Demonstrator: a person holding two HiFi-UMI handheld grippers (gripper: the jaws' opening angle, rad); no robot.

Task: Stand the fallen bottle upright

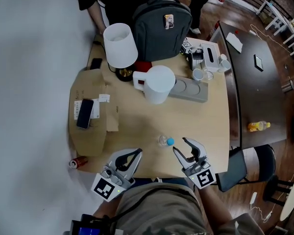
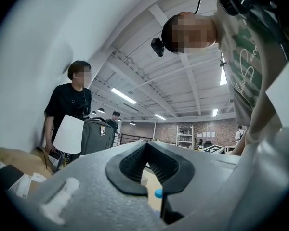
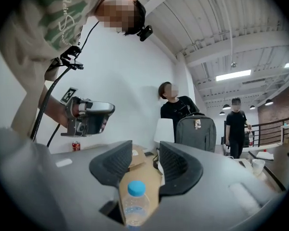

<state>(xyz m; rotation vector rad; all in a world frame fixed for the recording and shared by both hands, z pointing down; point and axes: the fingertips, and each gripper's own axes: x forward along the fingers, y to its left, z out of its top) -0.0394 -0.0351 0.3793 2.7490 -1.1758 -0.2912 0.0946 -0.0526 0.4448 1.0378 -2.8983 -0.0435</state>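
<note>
A small clear bottle [image 1: 163, 141] with a blue cap stands upright on the light wooden table [image 1: 196, 121], near its front edge. My right gripper [image 1: 180, 145] hangs just to the right of it, jaws apart and nothing between them. In the right gripper view the bottle [image 3: 134, 205] shows low in the gap between the pads, beyond them and untouched; the right gripper [image 3: 145, 147] points level over it. My left gripper [image 1: 138, 152] is to the bottle's left, its tips together and empty. In the left gripper view the left gripper [image 2: 147, 145] is shut and the blue cap [image 2: 158, 193] peeks out below.
Further back on the table stand a white lamp [image 1: 120, 45], a grey backpack [image 1: 161, 26], a white jug [image 1: 158, 84] and a grey tray [image 1: 191, 89]. Cardboard [image 1: 90, 126] with a phone [image 1: 85, 113] lies at the left. A red can [image 1: 78, 162] is on the floor, a chair [image 1: 250, 165] at the right.
</note>
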